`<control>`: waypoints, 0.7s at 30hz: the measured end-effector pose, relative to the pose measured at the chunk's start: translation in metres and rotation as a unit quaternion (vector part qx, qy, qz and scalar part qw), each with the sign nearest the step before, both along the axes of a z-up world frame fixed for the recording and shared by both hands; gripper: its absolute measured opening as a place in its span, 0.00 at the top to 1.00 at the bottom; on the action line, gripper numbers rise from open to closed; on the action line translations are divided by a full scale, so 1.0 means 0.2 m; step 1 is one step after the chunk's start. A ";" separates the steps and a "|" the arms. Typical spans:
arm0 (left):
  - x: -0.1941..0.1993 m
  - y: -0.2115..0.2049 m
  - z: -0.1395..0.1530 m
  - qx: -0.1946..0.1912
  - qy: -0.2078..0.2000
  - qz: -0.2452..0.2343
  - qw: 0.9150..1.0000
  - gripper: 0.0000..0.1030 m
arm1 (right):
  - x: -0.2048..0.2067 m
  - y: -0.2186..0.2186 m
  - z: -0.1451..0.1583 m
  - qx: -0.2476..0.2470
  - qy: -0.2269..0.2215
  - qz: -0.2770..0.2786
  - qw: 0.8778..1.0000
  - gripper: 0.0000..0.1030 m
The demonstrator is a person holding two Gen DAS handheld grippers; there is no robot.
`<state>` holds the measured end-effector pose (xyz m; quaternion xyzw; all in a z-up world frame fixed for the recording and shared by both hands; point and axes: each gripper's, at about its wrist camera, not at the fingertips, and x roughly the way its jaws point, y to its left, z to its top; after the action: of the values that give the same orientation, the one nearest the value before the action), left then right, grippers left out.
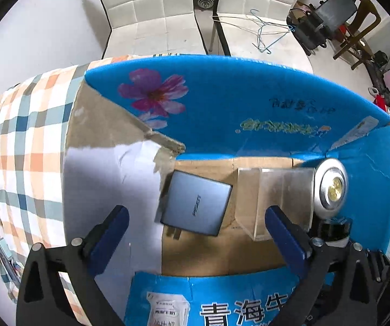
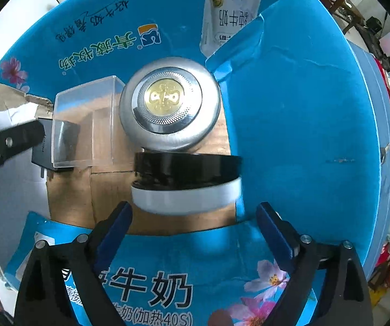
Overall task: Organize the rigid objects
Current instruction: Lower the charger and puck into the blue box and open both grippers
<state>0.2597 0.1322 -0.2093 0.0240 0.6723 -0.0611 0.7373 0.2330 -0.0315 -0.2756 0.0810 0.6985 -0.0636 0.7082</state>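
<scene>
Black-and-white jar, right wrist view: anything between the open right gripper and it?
Nothing visible. The black-and-white jar lies just ahead of the open right gripper, over bare box floor; the silver tin sits behind it.

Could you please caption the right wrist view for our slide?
Open right gripper above a blue box holding a silver tin, clear case and black-lidded jar.

A checked orange, blue and white tablecloth (image 1: 23, 135) covers the table, with two white quilted chairs (image 1: 151, 8) standing behind it. Thin wire coat hangers (image 1: 265, 27) lie on the right-hand seat, and dark cluttered equipment (image 1: 320, 24) fills the far corner.
</scene>
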 end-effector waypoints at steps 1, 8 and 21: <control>-0.01 0.01 0.00 0.000 0.001 0.000 1.000 0.00 | -0.01 0.00 0.01 0.001 -0.002 -0.002 1.000 0.08; -0.10 -0.01 0.04 -0.006 -0.009 -0.004 1.000 0.00 | 0.00 0.04 0.11 -0.007 -0.026 0.008 1.000 0.03; -0.13 0.00 0.02 0.003 -0.002 -0.003 1.000 0.00 | -0.04 0.17 0.05 -0.012 0.030 0.091 0.995 0.00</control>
<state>0.2345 0.1319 -0.2057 0.0280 0.6707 -0.0610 0.7387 0.2240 0.0028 -0.2661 0.0061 0.7227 -0.0095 0.6911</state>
